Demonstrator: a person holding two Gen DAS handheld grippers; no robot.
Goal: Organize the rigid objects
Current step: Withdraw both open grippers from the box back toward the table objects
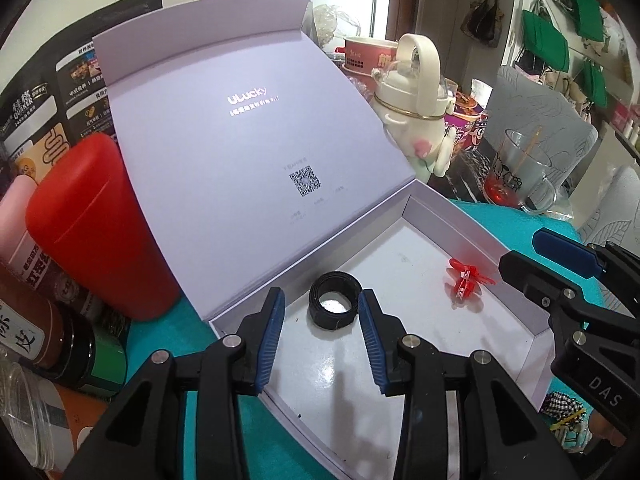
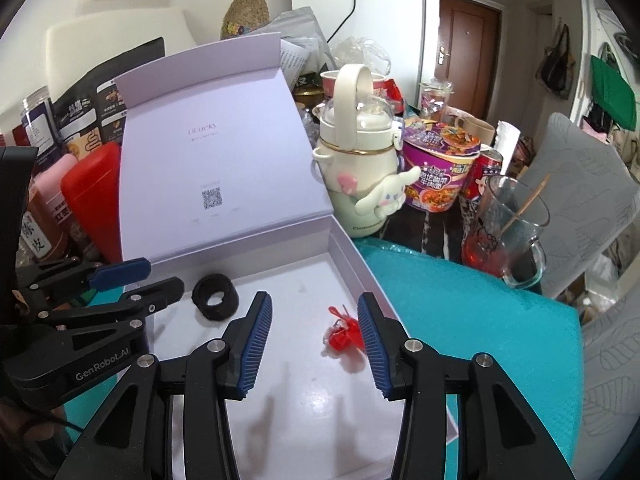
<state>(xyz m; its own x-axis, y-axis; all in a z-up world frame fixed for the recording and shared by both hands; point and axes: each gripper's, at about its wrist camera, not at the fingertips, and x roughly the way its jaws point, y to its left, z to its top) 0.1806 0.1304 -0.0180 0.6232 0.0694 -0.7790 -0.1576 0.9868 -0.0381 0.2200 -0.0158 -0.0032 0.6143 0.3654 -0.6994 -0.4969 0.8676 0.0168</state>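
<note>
An open white box (image 1: 460, 208) with its lid raised lies on a teal mat; it also shows in the right wrist view (image 2: 352, 252). Inside lie a black ring (image 1: 334, 305) and a small red clip (image 1: 466, 280), seen in the right wrist view as ring (image 2: 215, 298) and clip (image 2: 343, 332). My left gripper (image 1: 322, 312) is open, its fingertips either side of the black ring, just above it. My right gripper (image 2: 315, 320) is open over the box, the red clip close to its right finger (image 2: 374, 344). Each gripper shows in the other's view: left (image 2: 120, 276), right (image 1: 560, 252).
A red container (image 1: 96, 228) and jars stand left of the box. A cream bottle with a handle (image 2: 360, 152), a purple noodle cup (image 2: 438, 160) and a glass mug with a stick (image 2: 508, 232) stand behind and right. A teal mat (image 2: 480, 320) lies right of the box.
</note>
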